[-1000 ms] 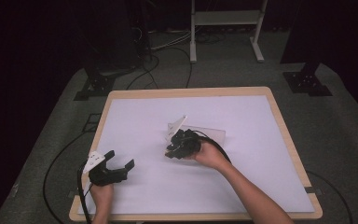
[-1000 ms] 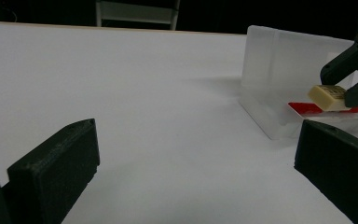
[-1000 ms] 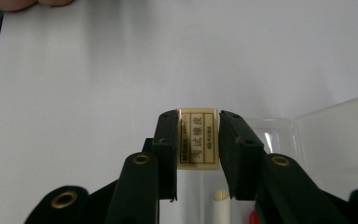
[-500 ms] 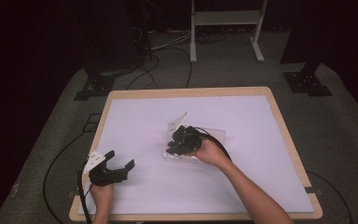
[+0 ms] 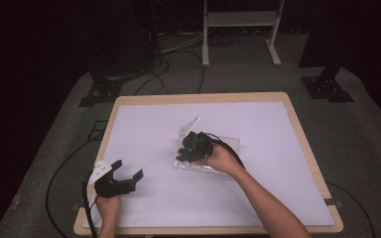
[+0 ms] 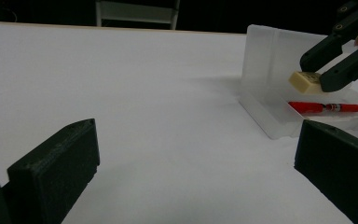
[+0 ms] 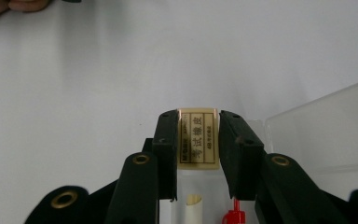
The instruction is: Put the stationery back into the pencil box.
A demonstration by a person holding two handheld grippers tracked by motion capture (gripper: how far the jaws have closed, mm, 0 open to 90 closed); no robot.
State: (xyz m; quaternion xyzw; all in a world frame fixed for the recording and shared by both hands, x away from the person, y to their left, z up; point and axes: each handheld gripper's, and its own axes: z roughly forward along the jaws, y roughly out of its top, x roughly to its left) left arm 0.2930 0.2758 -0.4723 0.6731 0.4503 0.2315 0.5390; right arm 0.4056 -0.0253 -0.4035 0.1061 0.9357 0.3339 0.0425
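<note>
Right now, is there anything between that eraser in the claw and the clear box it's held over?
Nothing visible. The right gripper holds the eraser just above the open clear box, whose lid stands up behind it. A red pen already lies in the tray, slightly to one side, with free room beside it.

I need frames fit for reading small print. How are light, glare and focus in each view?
High view: table brightly lit, dark surroundings, objects tiny and soft. Left gripper view: own jaws blurred up close, eraser and red pen fairly sharp. Right gripper view: eraser label crisp in the right claw, white surface near glare, clear box hazy.
</note>
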